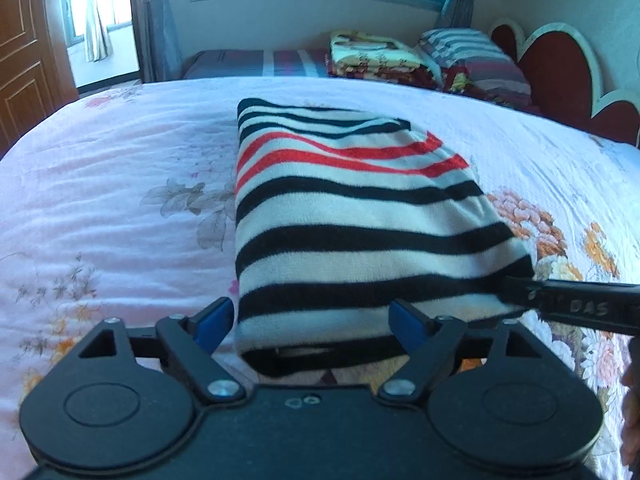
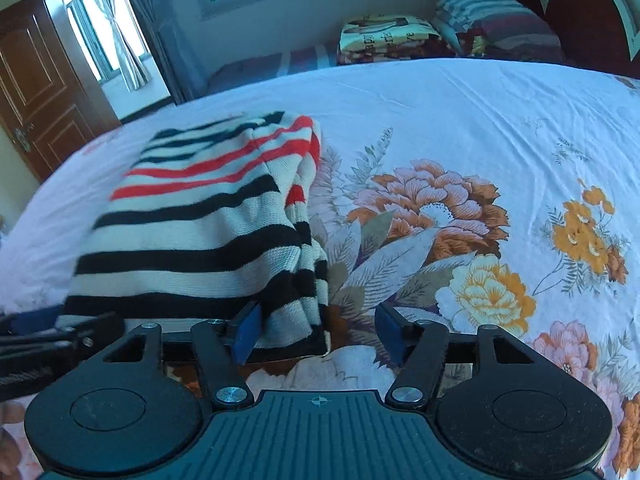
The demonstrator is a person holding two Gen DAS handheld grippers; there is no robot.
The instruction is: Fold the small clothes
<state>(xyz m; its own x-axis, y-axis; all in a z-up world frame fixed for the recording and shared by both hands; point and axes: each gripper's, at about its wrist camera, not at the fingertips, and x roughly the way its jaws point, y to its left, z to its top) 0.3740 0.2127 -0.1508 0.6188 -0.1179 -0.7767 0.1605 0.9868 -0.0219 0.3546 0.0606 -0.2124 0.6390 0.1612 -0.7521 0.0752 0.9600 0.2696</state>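
Striped sweater (image 1: 360,216) lies folded, long axis running away; both tongs (image 1: 310,322) (image 2: 318,334) gape, gripping nothing.

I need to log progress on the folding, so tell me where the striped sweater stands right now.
Done: the striped sweater lies folded into a compact rectangle on the floral bedspread. In hand: nothing is gripped; the left gripper and right gripper are both open at its near edge, pads not pressing the knit. Left: possibly tidying the layered right edge, which looks uneven. No other unfolded clothes are visible.
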